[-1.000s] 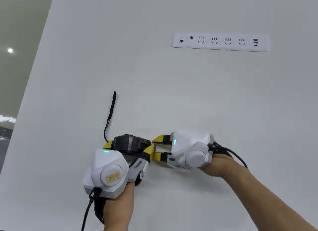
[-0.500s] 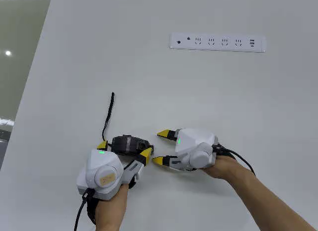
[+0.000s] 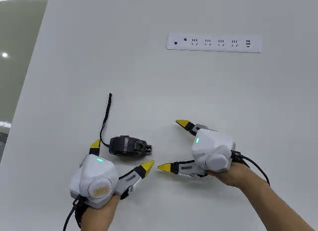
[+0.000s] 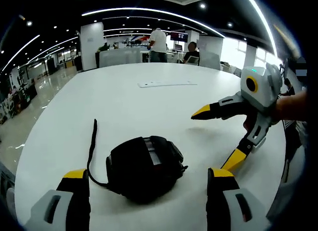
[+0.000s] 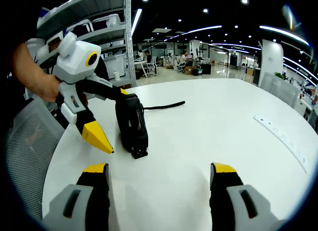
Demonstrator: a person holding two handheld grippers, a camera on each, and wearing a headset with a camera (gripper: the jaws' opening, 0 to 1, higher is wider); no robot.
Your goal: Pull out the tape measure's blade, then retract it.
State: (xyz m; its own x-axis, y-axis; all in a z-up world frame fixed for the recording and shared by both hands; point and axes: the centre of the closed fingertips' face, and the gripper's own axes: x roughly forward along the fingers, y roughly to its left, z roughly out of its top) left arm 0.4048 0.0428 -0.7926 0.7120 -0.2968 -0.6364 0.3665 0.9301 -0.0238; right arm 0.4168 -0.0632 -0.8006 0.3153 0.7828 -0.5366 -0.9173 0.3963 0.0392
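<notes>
A black tape measure (image 3: 128, 145) lies on the white table (image 3: 149, 82), its black wrist strap (image 3: 105, 116) trailing away. Its blade is fully inside the case. In the left gripper view the tape measure (image 4: 144, 166) sits just ahead of the open jaws. My left gripper (image 3: 120, 155) stands open just short of it, touching nothing. My right gripper (image 3: 173, 145) is open too, to the right of the case with a gap between. In the right gripper view the tape measure (image 5: 132, 124) lies ahead to the left, with the left gripper (image 5: 97, 112) beside it.
A white power strip (image 3: 213, 43) lies at the far side of the table. The table's left edge (image 3: 25, 92) runs close to the left gripper, with floor beyond. Office desks and people stand far behind the table in the left gripper view.
Both grippers have let go of the tape measure, opened and drawn back toward me. The case now rests alone on the table.
</notes>
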